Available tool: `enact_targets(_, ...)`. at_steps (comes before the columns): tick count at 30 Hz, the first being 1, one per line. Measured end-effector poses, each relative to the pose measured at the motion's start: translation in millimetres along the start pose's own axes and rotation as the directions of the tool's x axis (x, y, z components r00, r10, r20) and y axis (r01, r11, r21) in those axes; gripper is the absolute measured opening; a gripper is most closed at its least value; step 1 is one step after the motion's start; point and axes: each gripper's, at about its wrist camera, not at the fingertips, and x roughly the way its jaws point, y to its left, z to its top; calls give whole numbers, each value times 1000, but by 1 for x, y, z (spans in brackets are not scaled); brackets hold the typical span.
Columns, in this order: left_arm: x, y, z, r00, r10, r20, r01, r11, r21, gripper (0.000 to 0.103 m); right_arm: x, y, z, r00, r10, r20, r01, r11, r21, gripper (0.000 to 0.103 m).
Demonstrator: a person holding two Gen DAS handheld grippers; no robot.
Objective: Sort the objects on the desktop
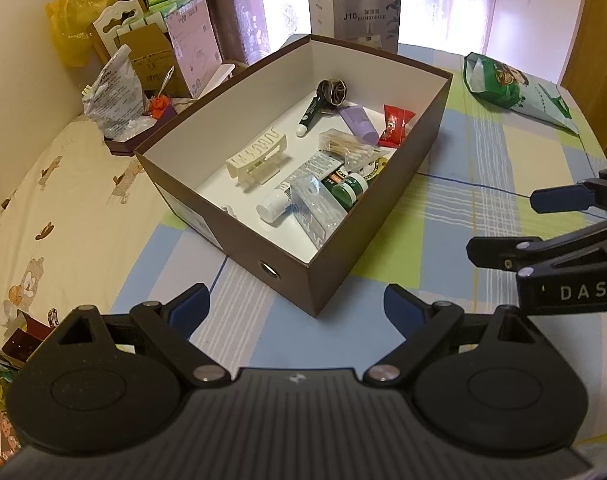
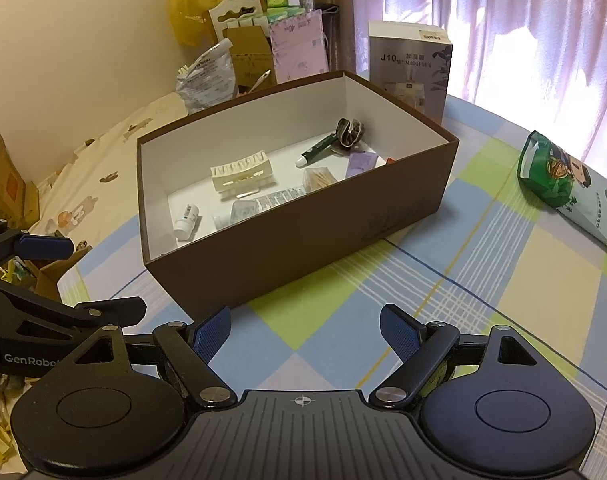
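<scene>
Sorting looks nearly done: the small stuff already sits in the brown box [image 1: 303, 184]. The one loose thing left on the checked tablecloth [image 2: 443, 280] is the green snack bag [image 2: 563, 188].

From my right gripper [image 2: 305, 334] the bag lies at about 2 o'clock, well apart, beyond the box's right end. From my left gripper [image 1: 297, 308] it is at about 1 o'clock, far off, with the box corner between. So my right hand is the nearer one, I'd judge, with a clear path across bare cloth.

The bag's long axis runs from its top-left end down to the right in the right wrist view, roughly 10 to 4 o'clock. It lies flat on the cloth, touching nothing else.

Right gripper: jaws wide apart, nothing between the pads, hovering over the cloth just in front of the box's near wall. Left gripper: also spread wide, empty, over the cloth near the box's near corner.

Box is straight ahead at 12 o'clock in both views, top open. A humidifier carton [image 2: 409, 68] stands behind it.
</scene>
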Motion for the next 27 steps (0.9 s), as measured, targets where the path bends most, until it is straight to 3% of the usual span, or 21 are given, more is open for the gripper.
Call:
enact_targets(17, 26, 0, 9, 999, 2, -46, 0, 999, 32, 92, 16, -7, 6, 999, -13, -32, 14, 1000, 21, 87)
enact_targets(27, 44, 8, 16, 997, -35, -64, 34, 999, -6, 93, 31, -10, 12, 998, -24, -58, 25, 999, 26, 87)
